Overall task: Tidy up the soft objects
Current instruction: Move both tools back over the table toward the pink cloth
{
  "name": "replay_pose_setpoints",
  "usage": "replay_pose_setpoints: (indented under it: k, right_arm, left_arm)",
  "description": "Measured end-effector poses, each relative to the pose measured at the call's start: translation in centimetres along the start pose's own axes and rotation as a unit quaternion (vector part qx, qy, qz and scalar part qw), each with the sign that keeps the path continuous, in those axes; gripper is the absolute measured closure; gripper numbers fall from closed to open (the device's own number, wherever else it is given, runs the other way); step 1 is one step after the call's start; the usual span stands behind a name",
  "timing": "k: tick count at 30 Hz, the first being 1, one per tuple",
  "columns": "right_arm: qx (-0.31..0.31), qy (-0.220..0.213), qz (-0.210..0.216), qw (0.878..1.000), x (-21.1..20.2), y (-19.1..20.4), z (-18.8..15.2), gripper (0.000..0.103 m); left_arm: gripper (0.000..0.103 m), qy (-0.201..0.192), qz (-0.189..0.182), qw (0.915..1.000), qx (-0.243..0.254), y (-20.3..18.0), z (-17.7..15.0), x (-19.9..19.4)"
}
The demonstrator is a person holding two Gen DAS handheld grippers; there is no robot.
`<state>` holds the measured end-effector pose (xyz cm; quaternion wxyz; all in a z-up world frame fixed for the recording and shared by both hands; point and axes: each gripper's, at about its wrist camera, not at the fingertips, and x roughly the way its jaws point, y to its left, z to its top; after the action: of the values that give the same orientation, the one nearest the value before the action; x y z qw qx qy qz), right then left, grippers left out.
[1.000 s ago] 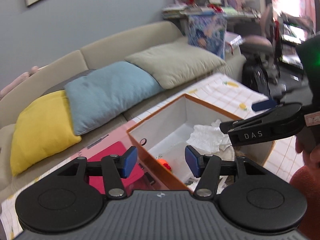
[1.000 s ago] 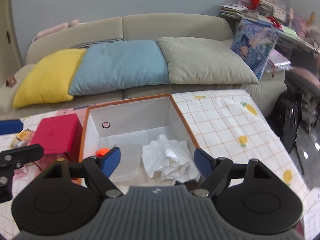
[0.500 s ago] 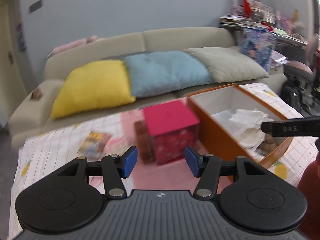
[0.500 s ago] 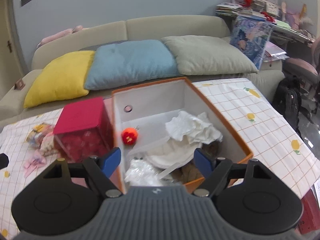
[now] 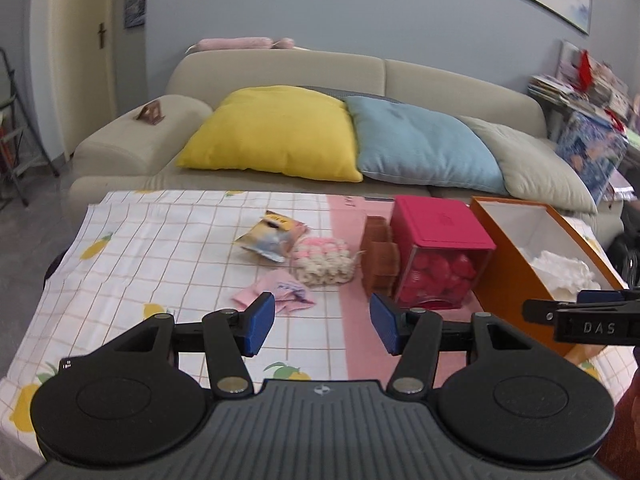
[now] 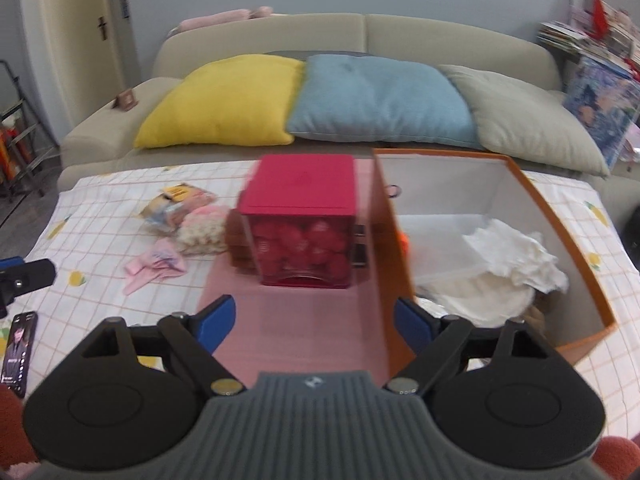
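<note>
On the checked tablecloth lie a pink-and-cream knitted piece [image 5: 324, 260] [image 6: 202, 226], a small pink cloth [image 5: 276, 294] [image 6: 156, 266] and a snack packet [image 5: 270, 236] [image 6: 176, 200]. The orange storage box [image 5: 508, 280] [image 6: 388, 240] stands to the right, with crumpled white cloths [image 5: 564, 268] [image 6: 516, 260] and an orange ball [image 6: 404, 242] inside. My left gripper [image 5: 322, 322] is open and empty, hovering short of the pink cloth. My right gripper [image 6: 316, 320] is empty, its jaws opening, above the pink mat beside the box's left wall.
A red-lidded clear box [image 5: 436, 256] [image 6: 304, 220] of red items stands between the loose pieces and the orange box, a brown wooden object [image 5: 378, 256] against its left side. A phone [image 6: 18, 352] lies at the table's near left. A sofa with cushions [image 5: 276, 132] runs behind.
Both grippers have swung left, away from over the orange box toward the table's left half. The left view has rolled level. The right jaws stand a little wider.
</note>
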<state>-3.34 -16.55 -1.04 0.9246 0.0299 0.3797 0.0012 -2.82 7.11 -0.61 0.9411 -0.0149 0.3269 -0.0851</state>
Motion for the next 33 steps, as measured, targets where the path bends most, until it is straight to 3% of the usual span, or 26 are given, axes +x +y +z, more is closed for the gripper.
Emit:
replay_pose_setpoints:
  k: [14, 23, 30, 33]
  right_arm:
    - [-0.083, 0.014, 0.072, 0.994, 4.9, 8.3, 2.6, 0.016]
    - [-0.104, 0.015, 0.095, 0.99, 8.8, 10.7, 4.3, 0.017]
    - [-0.125, 0.021, 0.125, 0.984, 11.7, 11.5, 5.8, 0.03]
    - [-0.132, 0.023, 0.132, 0.982, 13.0, 11.8, 6.4, 0.03]
  left_arm:
    - [0.038, 0.065, 0.003, 0.9961, -0.06, 4.9, -1.2, 4.6]
    - [0.038, 0.088, 0.003, 0.9945, -0.058, 6.9, -0.6, 8.5]
    - [0.038, 0.097, -0.014, 0.9947, -0.033, 8.1, 0.5, 12.3]
    - [0.038, 0.111, -0.024, 0.9933, -0.024, 8.4, 0.9, 14.6]
